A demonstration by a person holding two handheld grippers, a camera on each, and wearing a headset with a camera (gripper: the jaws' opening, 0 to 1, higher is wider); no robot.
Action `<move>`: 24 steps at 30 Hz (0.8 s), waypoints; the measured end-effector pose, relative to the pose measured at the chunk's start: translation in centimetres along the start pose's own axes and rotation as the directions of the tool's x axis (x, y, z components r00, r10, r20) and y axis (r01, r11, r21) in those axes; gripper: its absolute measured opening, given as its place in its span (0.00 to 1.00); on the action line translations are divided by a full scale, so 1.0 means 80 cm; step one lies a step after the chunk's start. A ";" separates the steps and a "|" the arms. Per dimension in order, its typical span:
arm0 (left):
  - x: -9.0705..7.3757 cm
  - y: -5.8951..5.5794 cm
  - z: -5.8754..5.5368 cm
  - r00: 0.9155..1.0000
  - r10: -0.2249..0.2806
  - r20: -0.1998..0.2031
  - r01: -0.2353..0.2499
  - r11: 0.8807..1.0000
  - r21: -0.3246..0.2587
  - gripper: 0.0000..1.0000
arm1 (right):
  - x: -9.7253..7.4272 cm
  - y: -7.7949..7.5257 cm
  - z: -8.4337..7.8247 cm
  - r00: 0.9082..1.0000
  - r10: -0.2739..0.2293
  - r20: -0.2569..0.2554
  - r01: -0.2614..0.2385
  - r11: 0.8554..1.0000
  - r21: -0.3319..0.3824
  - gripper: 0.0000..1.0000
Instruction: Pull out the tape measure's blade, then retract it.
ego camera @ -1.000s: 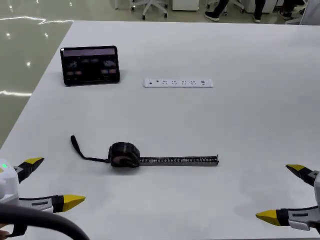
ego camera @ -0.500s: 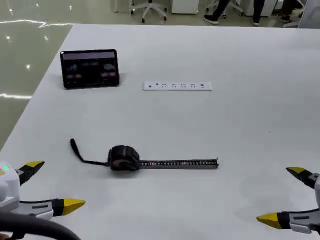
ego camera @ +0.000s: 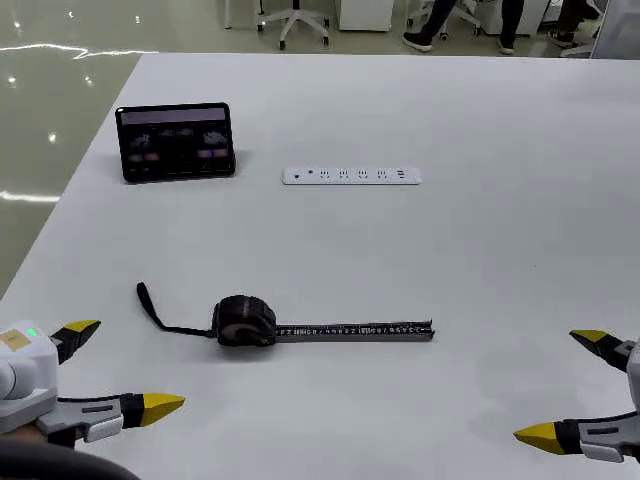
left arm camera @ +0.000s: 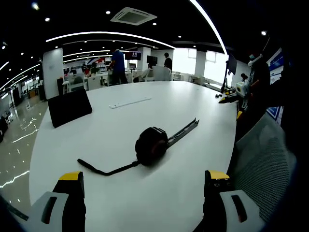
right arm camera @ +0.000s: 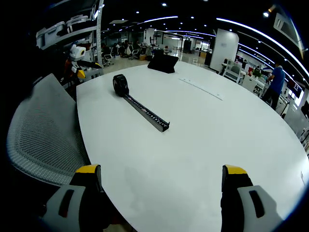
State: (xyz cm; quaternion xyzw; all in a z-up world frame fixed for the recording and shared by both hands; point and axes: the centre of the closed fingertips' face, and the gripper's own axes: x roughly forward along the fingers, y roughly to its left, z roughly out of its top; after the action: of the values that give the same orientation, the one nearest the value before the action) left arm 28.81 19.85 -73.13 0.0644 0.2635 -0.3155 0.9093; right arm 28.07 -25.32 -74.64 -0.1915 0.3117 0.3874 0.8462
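Edging a little toward the tape measure (ego camera: 245, 320) since a second ago, the left gripper (ego camera: 127, 365) hangs jaws apart. The case lies untouched mid-table, blade (ego camera: 355, 331) out rightward. The right gripper (ego camera: 557, 386) waits, jaws apart; retraction likely comes next.
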 end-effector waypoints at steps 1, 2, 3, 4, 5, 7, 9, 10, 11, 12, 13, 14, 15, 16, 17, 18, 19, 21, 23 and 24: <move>0.003 -0.003 0.003 1.000 -0.002 0.001 0.002 1.000 0.003 1.00 | 0.000 -0.001 0.001 1.000 0.001 -0.001 -0.001 1.000 -0.002 1.00; 0.005 -0.005 0.005 1.000 -0.003 0.002 0.003 1.000 0.003 1.00 | 0.000 -0.002 0.001 1.000 0.002 -0.003 -0.002 1.000 -0.003 0.99; 0.007 -0.008 0.008 1.000 -0.007 0.004 0.007 1.000 0.003 1.00 | 0.000 -0.003 0.001 1.000 0.004 -0.007 -0.004 1.000 -0.006 0.99; 0.010 -0.013 0.011 1.000 -0.012 0.007 0.012 1.000 0.003 1.00 | 0.001 -0.004 0.002 1.000 0.006 -0.011 -0.006 1.000 -0.011 0.99; 0.013 -0.014 0.013 1.000 -0.014 0.009 0.013 1.000 0.005 1.00 | 0.002 -0.004 0.004 1.000 0.009 -0.012 -0.009 1.000 -0.014 0.99; 0.020 -0.020 0.017 1.000 -0.016 0.003 0.016 1.000 0.010 1.00 | 0.004 -0.006 0.004 1.000 0.018 -0.019 -0.018 0.999 -0.028 0.99; 0.027 -0.024 0.024 1.000 -0.017 0.007 0.017 1.000 0.008 1.00 | 0.005 -0.008 0.008 0.999 0.027 -0.025 -0.028 0.999 -0.042 0.99; 0.029 -0.026 0.028 1.000 -0.016 0.008 0.016 1.000 0.000 1.00 | 0.006 -0.010 0.008 0.999 0.029 -0.029 -0.030 0.998 -0.046 0.99; 0.033 -0.028 0.032 1.000 -0.016 0.009 0.016 1.000 -0.009 1.00 | 0.006 -0.013 0.010 0.999 0.033 -0.031 -0.034 0.998 -0.051 0.99; 0.036 -0.030 0.035 1.000 -0.015 0.005 0.015 1.000 -0.011 1.00 | 0.006 -0.014 0.012 0.999 0.035 -0.032 -0.037 0.998 -0.055 0.99; 0.039 -0.031 0.035 1.000 -0.008 -0.009 0.008 1.000 -0.007 1.00 | 0.007 -0.016 0.014 0.999 0.038 -0.032 -0.039 0.997 -0.060 0.99; 0.043 -0.033 0.038 1.000 -0.001 -0.019 0.002 1.000 0.009 1.00 | 0.008 -0.019 0.017 0.999 0.039 -0.033 -0.042 0.997 -0.070 0.99; 0.045 -0.035 0.042 1.000 -0.001 -0.013 0.001 1.000 0.013 1.00 | 0.008 -0.020 0.020 0.999 0.041 -0.034 -0.043 0.996 -0.077 0.99; 0.049 -0.036 0.046 1.000 0.003 -0.013 -0.003 1.000 0.008 1.00 | 0.009 -0.023 0.022 0.998 0.044 -0.035 -0.047 0.995 -0.085 0.99; 0.051 -0.035 0.049 1.000 0.008 -0.015 -0.008 1.000 -0.001 1.00 | 0.009 -0.024 0.024 0.998 0.046 -0.036 -0.049 0.995 -0.090 0.98; 0.053 -0.036 0.051 1.000 0.013 -0.012 -0.013 1.000 -0.004 1.00 | 0.009 -0.025 0.027 0.998 0.047 -0.036 -0.051 0.994 -0.095 0.98; 0.055 -0.037 0.056 1.000 0.023 -0.009 -0.023 1.000 -0.004 1.00 | 0.010 -0.027 0.031 0.998 0.050 -0.037 -0.053 0.994 -0.100 0.98; 0.062 -0.036 0.057 0.999 0.037 -0.014 -0.037 0.999 -0.007 1.00 | 0.012 -0.030 0.034 0.998 0.057 -0.038 -0.061 0.992 -0.110 0.98; 0.067 -0.033 0.056 0.998 0.053 -0.021 -0.053 0.998 -0.022 0.99 | 0.015 -0.030 0.037 0.997 0.064 -0.041 -0.068 0.990 -0.119 0.98; 0.070 -0.032 0.056 0.998 0.062 -0.022 -0.062 0.998 -0.033 0.99 | 0.017 -0.030 0.039 0.997 0.071 -0.042 -0.075 0.990 -0.123 0.98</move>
State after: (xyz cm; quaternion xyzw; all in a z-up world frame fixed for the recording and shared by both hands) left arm 32.92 13.51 -72.10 0.0606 0.2760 -0.2821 0.9168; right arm 31.80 -24.34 -73.10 -0.2396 0.3096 0.4331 0.8119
